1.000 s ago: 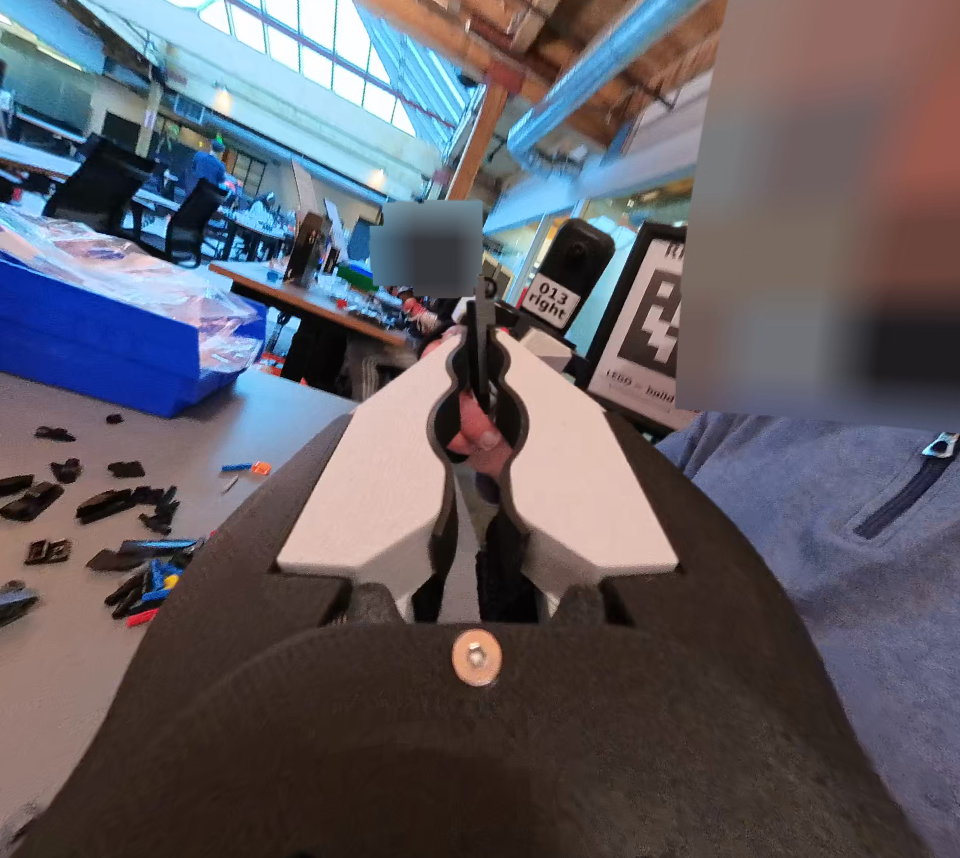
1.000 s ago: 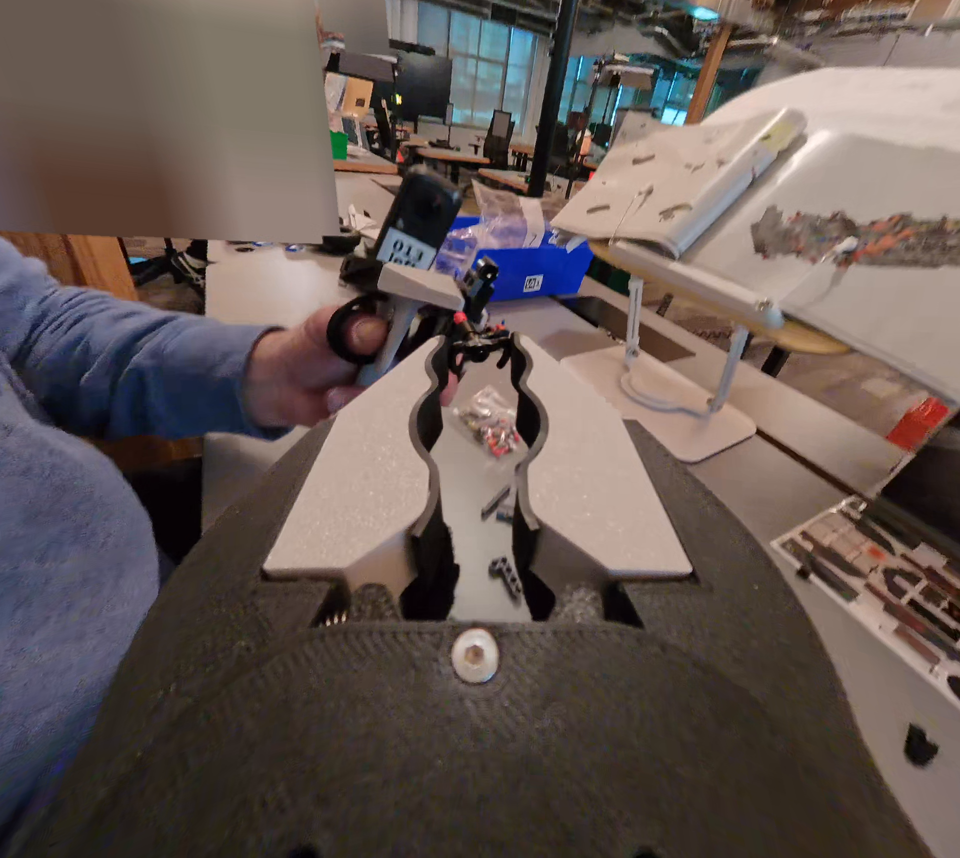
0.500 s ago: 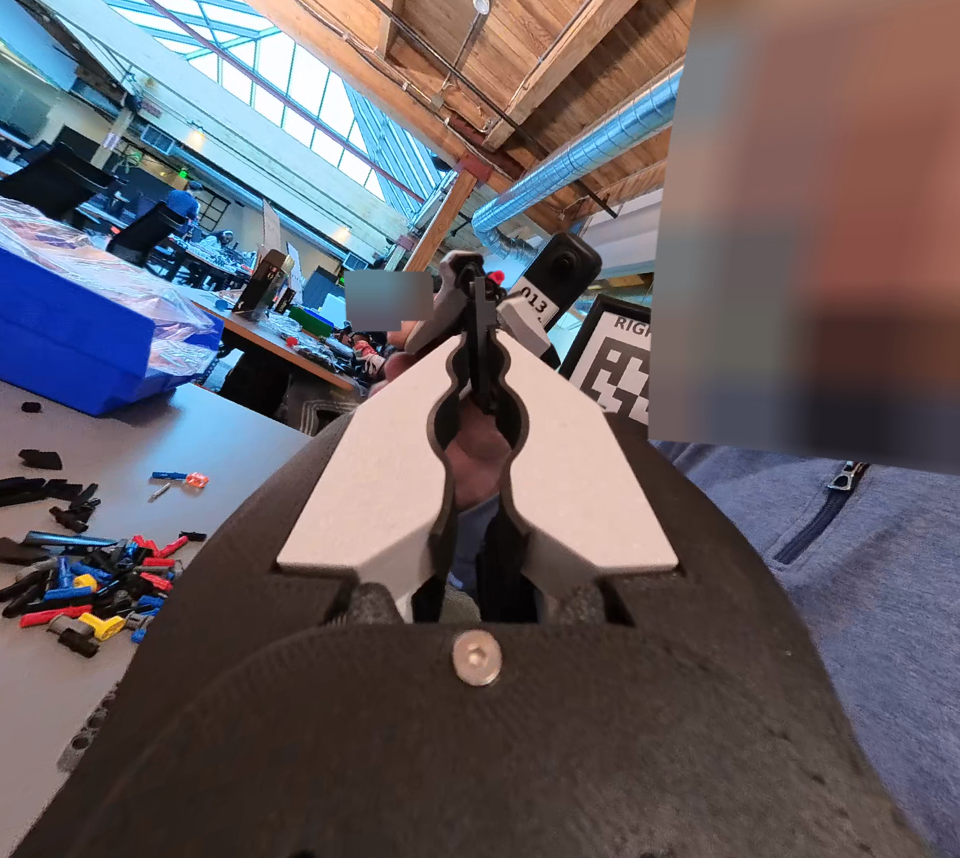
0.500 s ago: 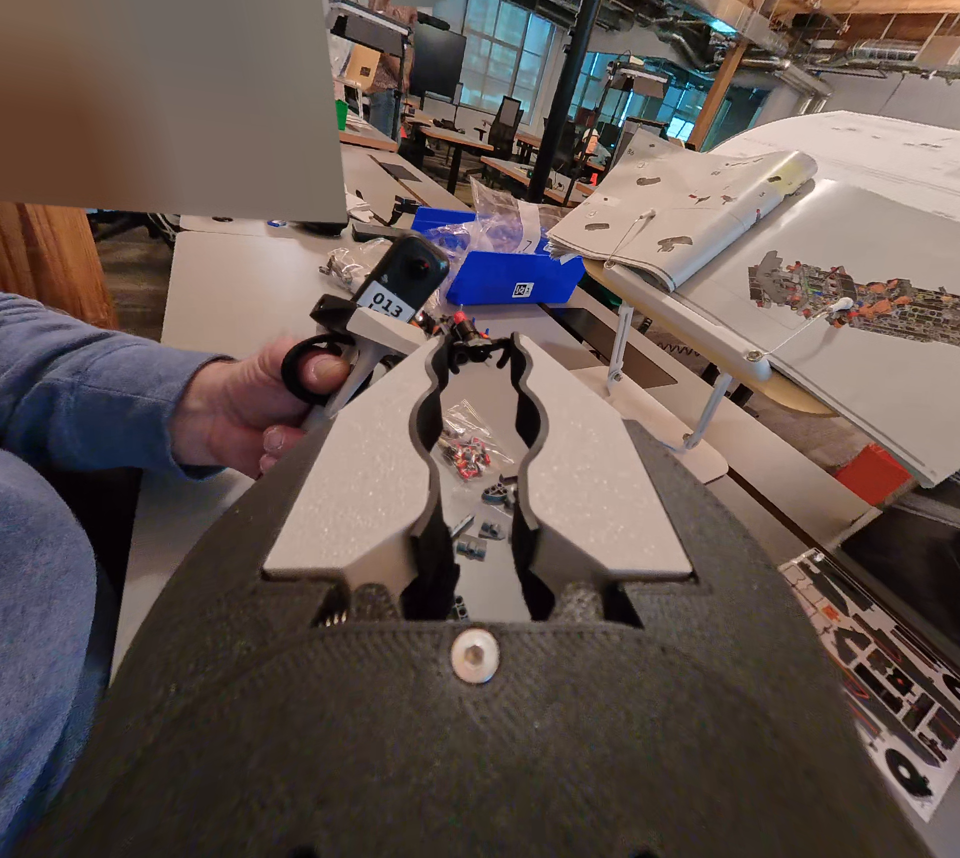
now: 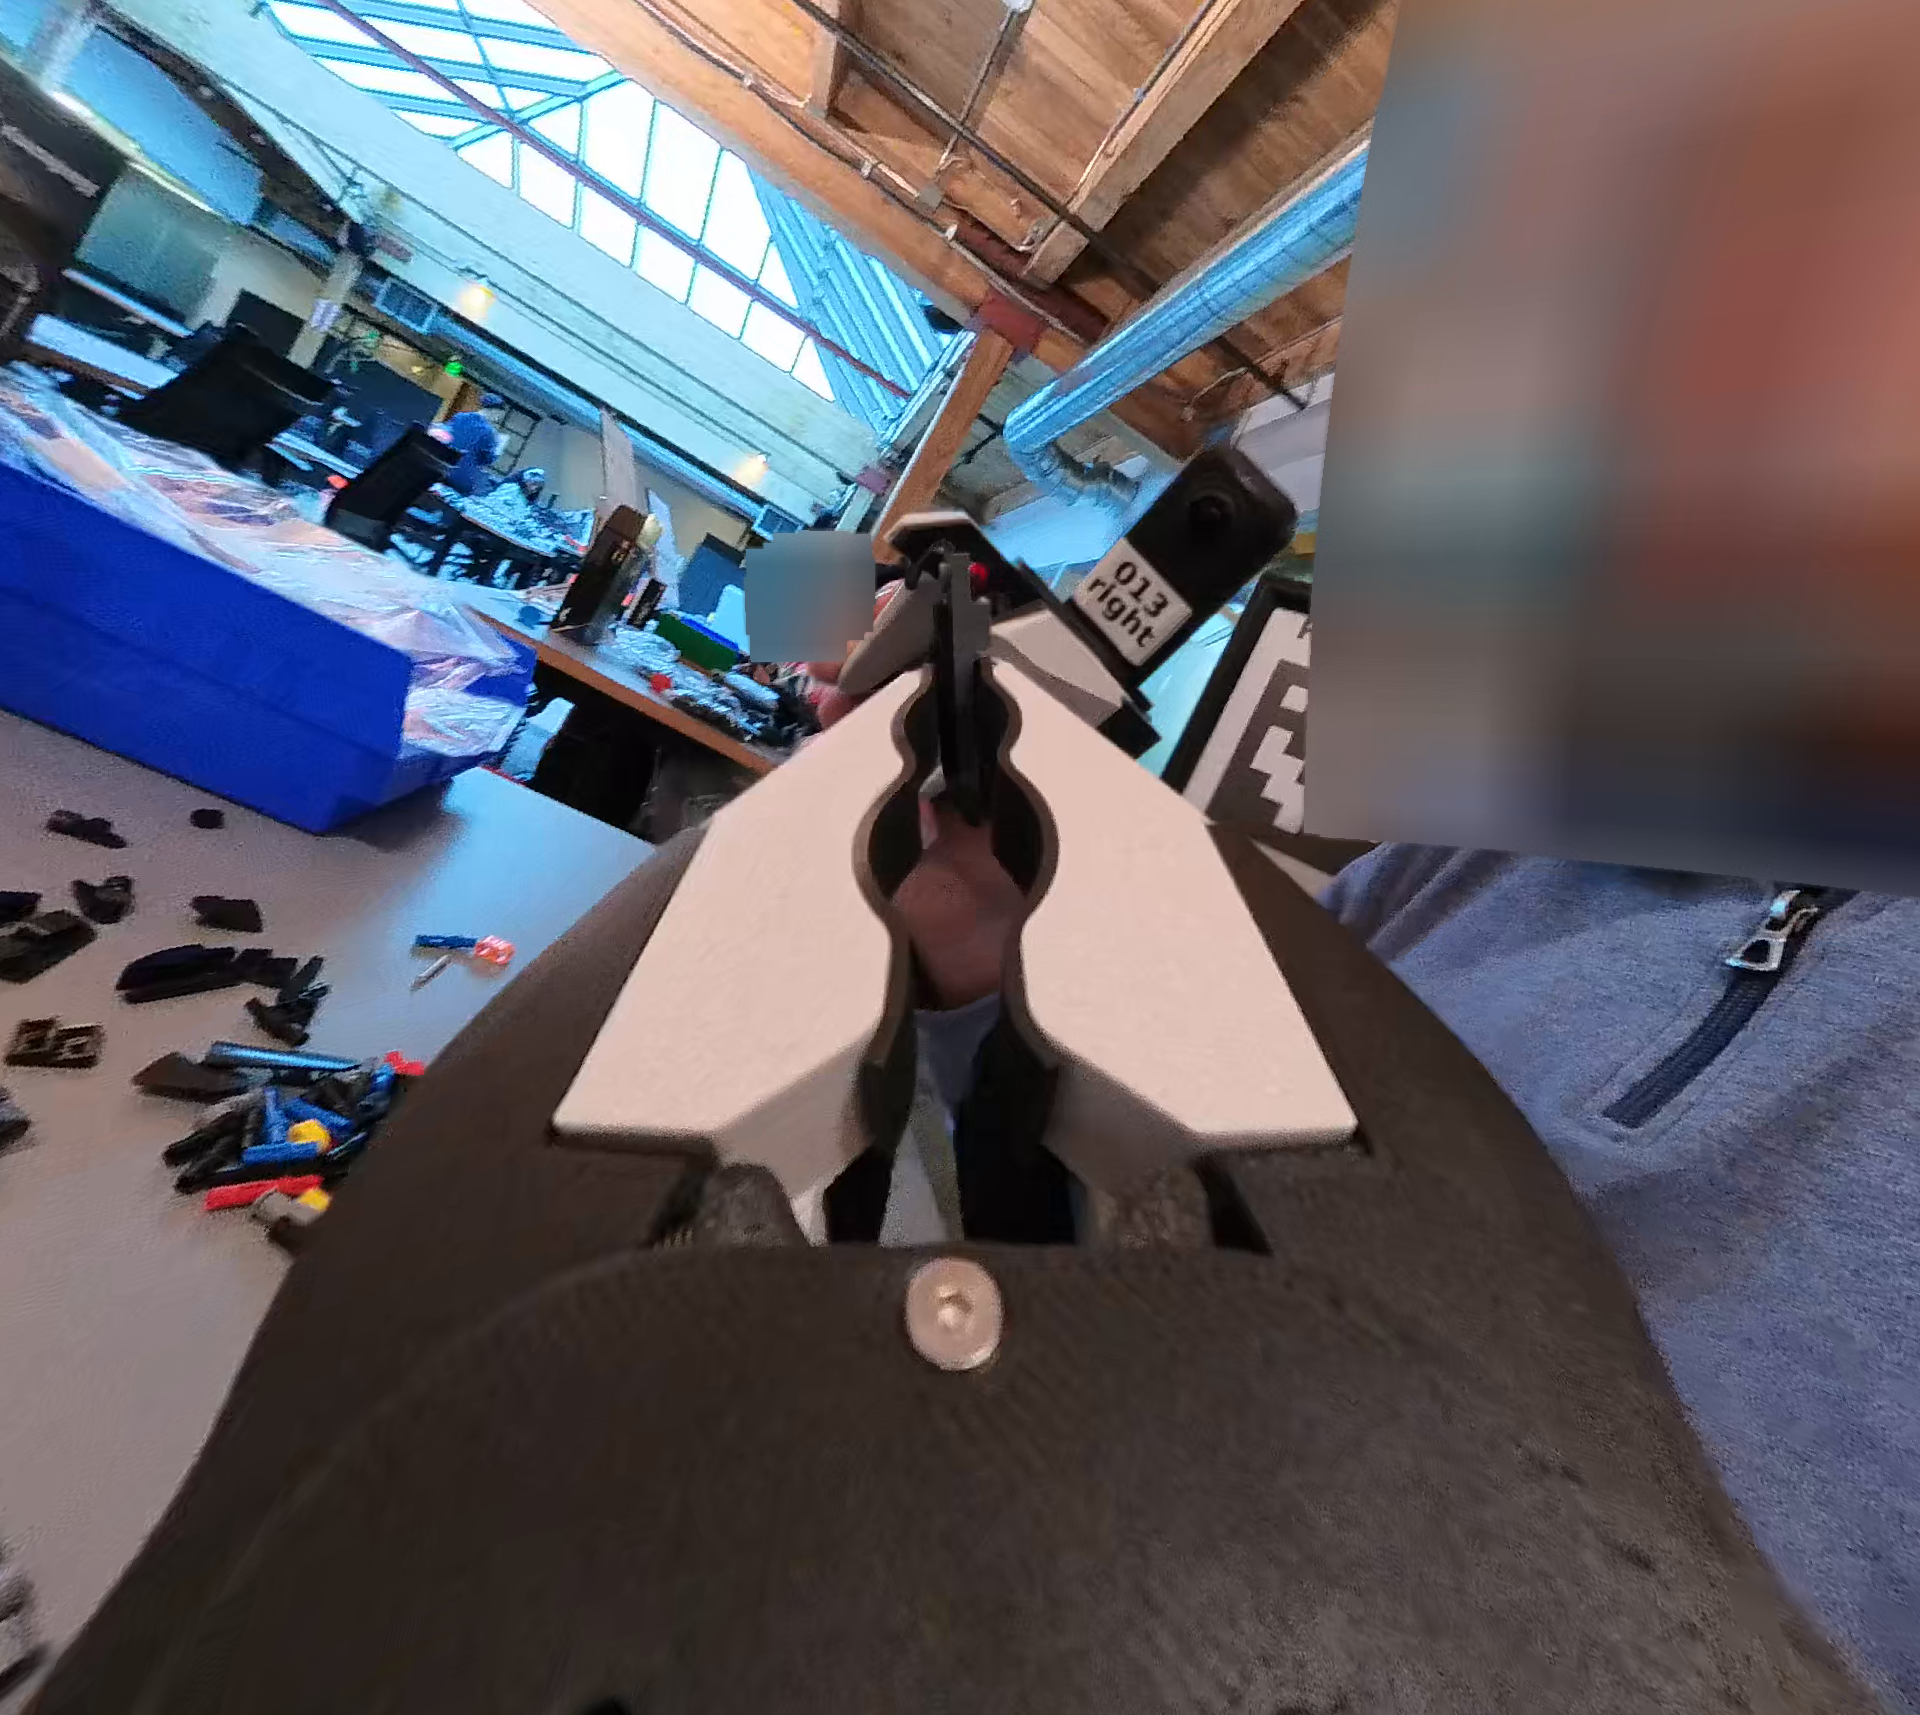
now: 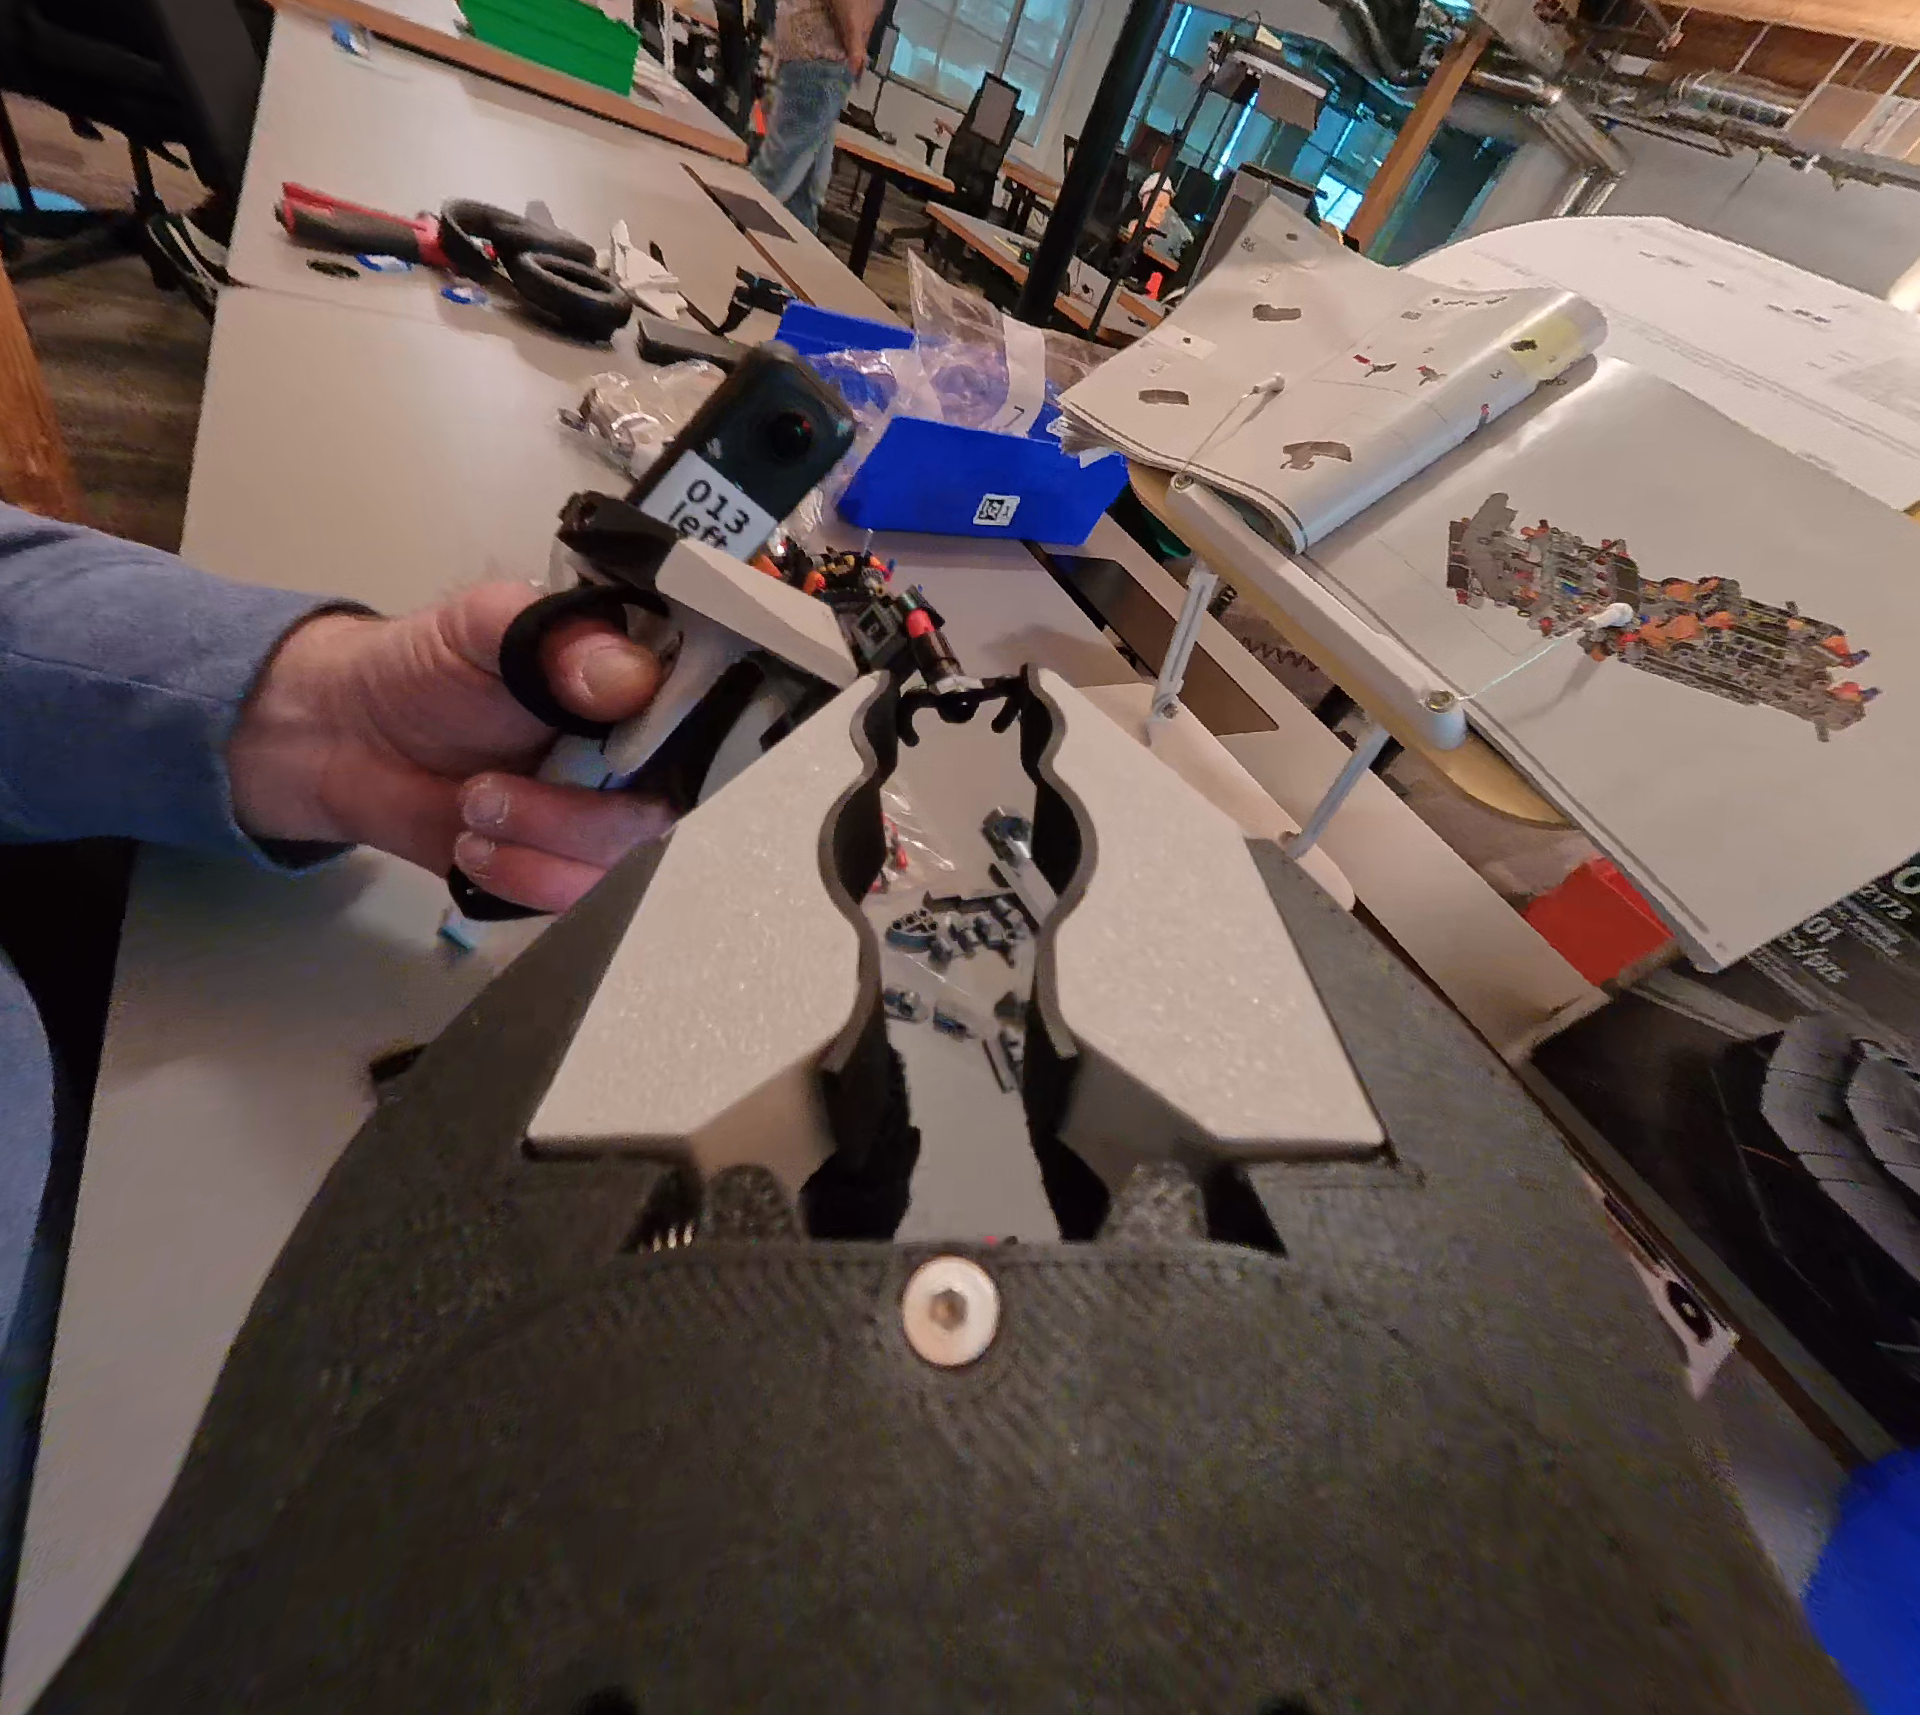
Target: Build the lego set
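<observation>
My left gripper (image 5: 958, 691) is shut on a thin black lego piece (image 5: 956, 730), seen edge-on and held up in the air. In the right wrist view this gripper (image 6: 821, 637) is held by a hand and carries a small black lego assembly with red bits (image 6: 899, 626). My right gripper (image 6: 961, 701) is shut on a small black curved lego piece (image 6: 961, 704) that spans its tips. That piece sits right against the end of the left gripper's assembly; I cannot tell whether they touch. The right gripper (image 5: 940, 553) shows just beyond the left one's tips.
Loose lego pieces (image 5: 260, 1135) lie on the grey table (image 5: 499, 855) at left, with more (image 6: 966, 922) under my right gripper. A blue bin (image 5: 208, 657) with plastic bags stands behind. An open instruction book on a stand (image 6: 1558, 585) and a blue bin (image 6: 977, 481) are at right.
Both grippers stayed shut on their pieces. The right gripper has drawn closer to the left one and tipped down toward the table. The left gripper tilted upward.
</observation>
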Demonstrator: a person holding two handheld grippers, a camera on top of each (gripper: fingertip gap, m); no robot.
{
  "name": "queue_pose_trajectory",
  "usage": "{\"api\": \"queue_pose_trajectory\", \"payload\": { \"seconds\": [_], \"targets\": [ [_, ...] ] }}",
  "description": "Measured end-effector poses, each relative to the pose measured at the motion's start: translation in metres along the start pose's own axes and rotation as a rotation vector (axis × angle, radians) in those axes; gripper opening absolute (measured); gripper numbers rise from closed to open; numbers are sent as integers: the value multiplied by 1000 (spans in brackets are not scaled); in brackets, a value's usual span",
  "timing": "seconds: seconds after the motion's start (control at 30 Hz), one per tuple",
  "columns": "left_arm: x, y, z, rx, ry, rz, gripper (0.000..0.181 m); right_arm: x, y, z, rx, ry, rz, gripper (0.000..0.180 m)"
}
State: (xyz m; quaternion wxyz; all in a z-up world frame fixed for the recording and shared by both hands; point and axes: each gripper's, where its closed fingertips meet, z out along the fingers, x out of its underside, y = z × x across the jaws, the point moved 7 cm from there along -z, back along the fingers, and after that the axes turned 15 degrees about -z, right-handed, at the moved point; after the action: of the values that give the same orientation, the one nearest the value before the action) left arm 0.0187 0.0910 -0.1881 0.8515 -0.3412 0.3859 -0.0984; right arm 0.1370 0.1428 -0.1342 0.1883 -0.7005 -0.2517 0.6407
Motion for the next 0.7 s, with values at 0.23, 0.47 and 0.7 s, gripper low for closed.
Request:
{"api": "queue_pose_trajectory", "payload": {
  "seconds": [0.23,0.47,0.7],
  "targets": [
    [-2,2,-4,-161,86,104,4,8,1,1,-6,68,-40,20],
    [-2,2,-4,-196,101,118,4,12,3,2,15,55,-30,20],
    [-1,3,-3,-188,87,101,4,10,3,1,51,31,-17,20]
  ]
}}
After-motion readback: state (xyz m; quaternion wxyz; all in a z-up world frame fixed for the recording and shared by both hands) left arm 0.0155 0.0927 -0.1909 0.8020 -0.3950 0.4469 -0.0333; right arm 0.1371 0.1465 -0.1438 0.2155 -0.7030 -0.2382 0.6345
